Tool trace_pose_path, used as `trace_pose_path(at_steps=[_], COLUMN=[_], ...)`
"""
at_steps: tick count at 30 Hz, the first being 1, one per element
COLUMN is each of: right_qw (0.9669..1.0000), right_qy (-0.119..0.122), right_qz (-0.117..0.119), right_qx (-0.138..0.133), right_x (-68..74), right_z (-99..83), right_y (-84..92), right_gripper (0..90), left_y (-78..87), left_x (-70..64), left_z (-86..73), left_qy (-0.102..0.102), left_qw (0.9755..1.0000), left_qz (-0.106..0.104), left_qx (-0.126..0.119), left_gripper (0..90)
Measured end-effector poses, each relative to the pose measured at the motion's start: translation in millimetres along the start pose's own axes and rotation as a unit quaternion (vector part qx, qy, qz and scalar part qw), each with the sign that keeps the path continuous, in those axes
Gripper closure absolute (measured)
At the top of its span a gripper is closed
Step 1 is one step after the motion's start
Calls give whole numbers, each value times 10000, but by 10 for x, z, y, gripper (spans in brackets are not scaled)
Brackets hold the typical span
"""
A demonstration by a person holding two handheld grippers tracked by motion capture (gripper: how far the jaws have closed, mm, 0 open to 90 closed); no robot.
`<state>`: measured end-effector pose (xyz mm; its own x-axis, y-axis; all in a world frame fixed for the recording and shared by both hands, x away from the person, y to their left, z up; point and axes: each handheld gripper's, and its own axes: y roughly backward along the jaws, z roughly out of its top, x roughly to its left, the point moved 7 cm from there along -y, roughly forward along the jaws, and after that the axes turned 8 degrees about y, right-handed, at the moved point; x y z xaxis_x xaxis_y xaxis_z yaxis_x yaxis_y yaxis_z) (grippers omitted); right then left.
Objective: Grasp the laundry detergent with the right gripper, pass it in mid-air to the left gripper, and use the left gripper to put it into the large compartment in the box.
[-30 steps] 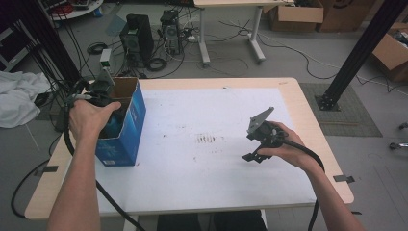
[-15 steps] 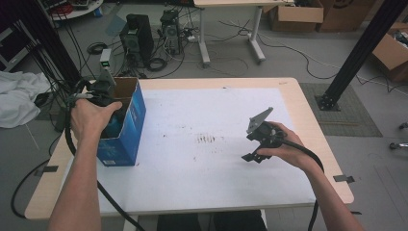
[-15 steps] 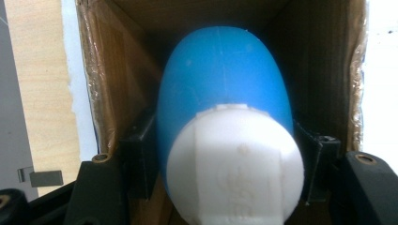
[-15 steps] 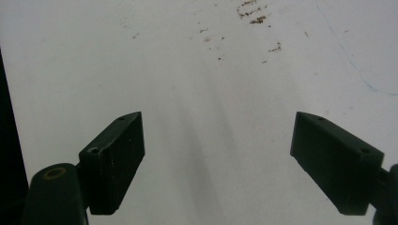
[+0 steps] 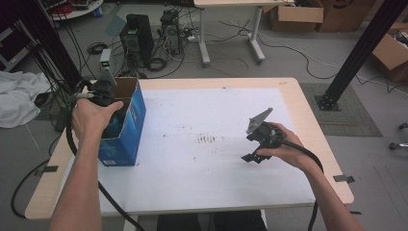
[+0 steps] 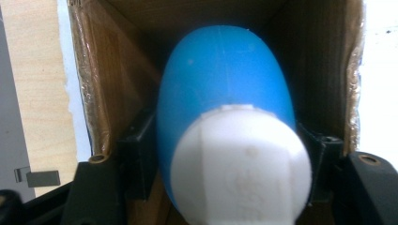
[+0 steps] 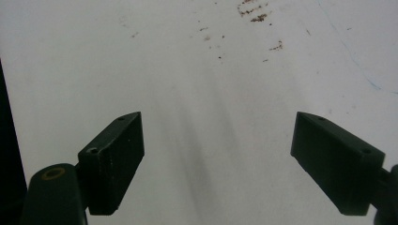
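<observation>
Work in hand: the left tongs [image 6: 225, 140] hold a blue bottle [image 6: 225, 84] with a white cap [image 6: 241, 164] at the mouth of the blue cardboard box [image 5: 126, 122], which stands at the left edge of the tabletop [image 5: 202, 159].
Left tongs: clamped on the bottle, one jaw against each side of its body.
Bottle: inside the box opening, brown inner walls around it; whether it rests on the bottom I cannot tell.
Right tongs [image 7: 216, 159]: jaws wide apart, nothing between them, held over bare white tabletop to the right, well apart from the box.
Progress: I judge the grasp made, the bottle yet to be either let go or lifted clear.
</observation>
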<state>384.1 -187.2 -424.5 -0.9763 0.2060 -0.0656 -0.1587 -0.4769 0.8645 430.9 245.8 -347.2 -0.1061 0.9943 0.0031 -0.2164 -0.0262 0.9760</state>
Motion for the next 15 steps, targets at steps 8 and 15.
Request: trace_pose_path(at_steps=[8,15], right_qw=[10000,10000], right_qy=[-19,-24], right_qz=[14,19], right_qx=[7,8], right_x=[1,3], right_z=[-14,-8], right_y=[-8,-13], right_gripper=[170,169], left_y=[-7,8], left_x=[2,3], left_z=[-5,-4], left_qy=[-12,-8], left_qw=[10000,10000], left_qz=[15,9], left_qx=[22,-3], left_gripper=[321,312])
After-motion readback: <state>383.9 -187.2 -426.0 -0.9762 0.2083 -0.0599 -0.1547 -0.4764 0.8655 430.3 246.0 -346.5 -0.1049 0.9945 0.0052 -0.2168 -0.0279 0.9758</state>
